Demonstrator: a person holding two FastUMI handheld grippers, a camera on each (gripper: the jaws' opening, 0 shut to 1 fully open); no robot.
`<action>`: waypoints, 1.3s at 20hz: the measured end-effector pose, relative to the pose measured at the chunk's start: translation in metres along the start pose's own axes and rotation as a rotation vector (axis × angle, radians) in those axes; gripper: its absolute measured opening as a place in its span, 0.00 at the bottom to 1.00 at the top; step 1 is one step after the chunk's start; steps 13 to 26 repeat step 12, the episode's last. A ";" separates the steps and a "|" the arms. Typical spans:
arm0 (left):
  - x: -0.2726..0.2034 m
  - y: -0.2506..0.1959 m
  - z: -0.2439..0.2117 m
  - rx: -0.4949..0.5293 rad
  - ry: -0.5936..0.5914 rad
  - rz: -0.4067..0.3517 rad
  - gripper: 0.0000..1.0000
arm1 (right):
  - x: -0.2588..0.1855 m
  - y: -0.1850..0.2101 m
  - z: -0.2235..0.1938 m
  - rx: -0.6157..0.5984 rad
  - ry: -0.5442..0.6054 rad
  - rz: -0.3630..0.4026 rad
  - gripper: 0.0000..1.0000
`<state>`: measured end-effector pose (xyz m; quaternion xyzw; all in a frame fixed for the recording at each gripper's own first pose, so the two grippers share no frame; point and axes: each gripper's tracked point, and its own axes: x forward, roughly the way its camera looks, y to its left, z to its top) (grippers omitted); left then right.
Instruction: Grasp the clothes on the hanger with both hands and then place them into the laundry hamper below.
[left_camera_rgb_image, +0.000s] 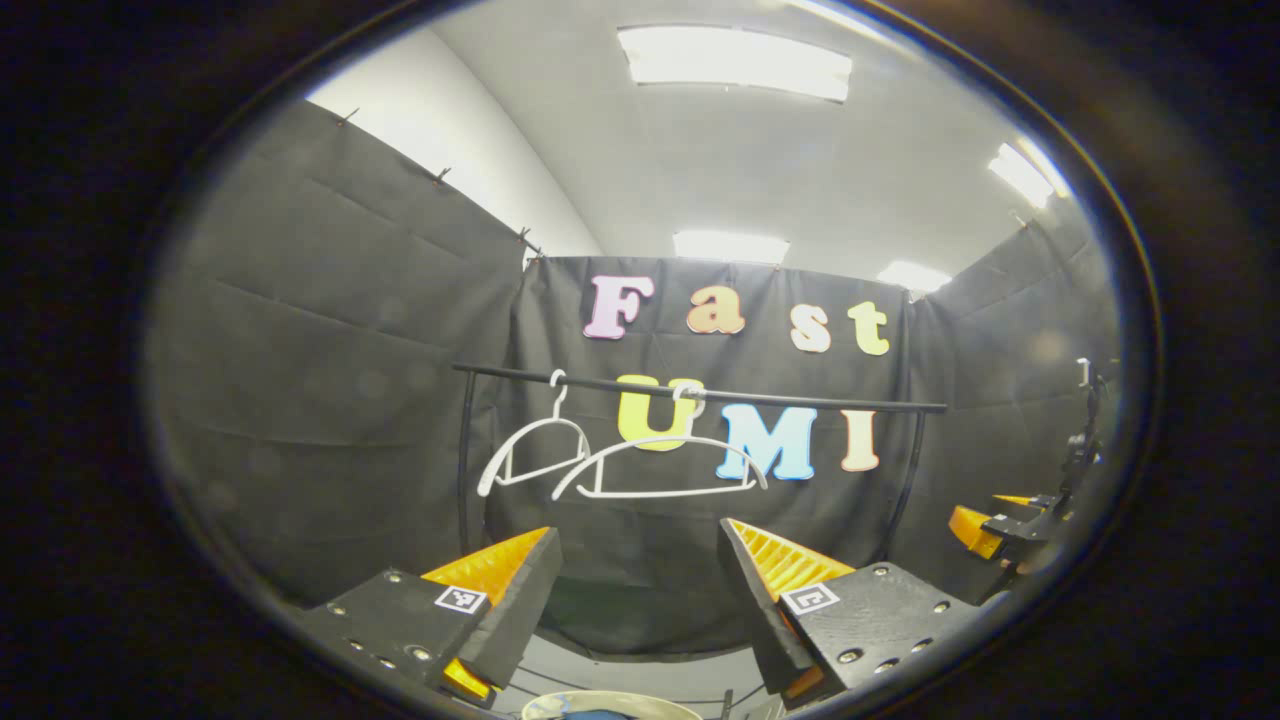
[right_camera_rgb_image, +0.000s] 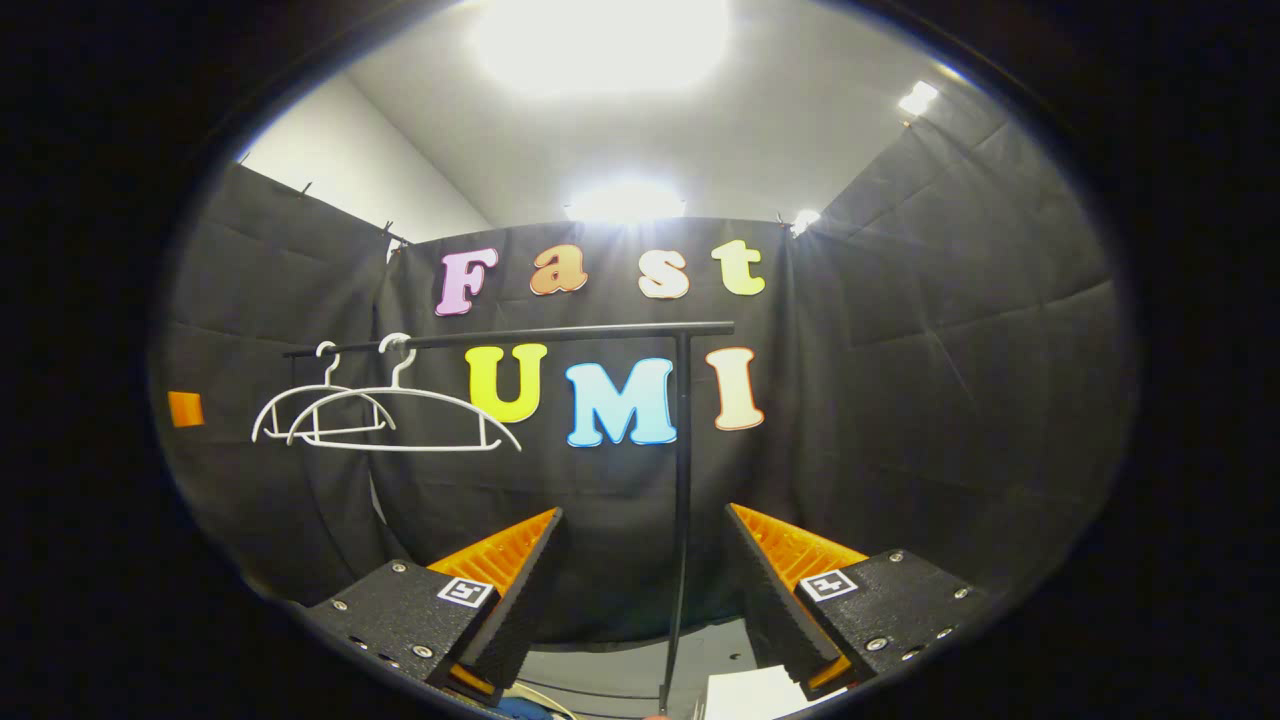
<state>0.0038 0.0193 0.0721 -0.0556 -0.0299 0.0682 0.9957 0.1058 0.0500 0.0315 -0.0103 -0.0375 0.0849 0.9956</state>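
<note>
Right gripper jaws apart; two bare hangers on rail.

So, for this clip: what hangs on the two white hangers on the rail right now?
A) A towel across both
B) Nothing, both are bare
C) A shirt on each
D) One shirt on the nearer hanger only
B: in the left gripper view both white hangers hang from the black rail as bare frames with no cloth on them, and the right gripper view shows the same.
</note>
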 end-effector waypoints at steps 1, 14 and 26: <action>-0.002 0.007 0.000 -0.001 -0.008 0.002 0.87 | -0.003 -0.004 0.002 -0.009 -0.012 -0.018 0.95; -0.028 0.037 -0.025 -0.027 0.034 -0.058 0.87 | -0.049 0.025 0.014 -0.056 0.005 -0.064 0.95; -0.028 0.037 -0.025 -0.027 0.034 -0.058 0.87 | -0.049 0.025 0.014 -0.056 0.005 -0.064 0.95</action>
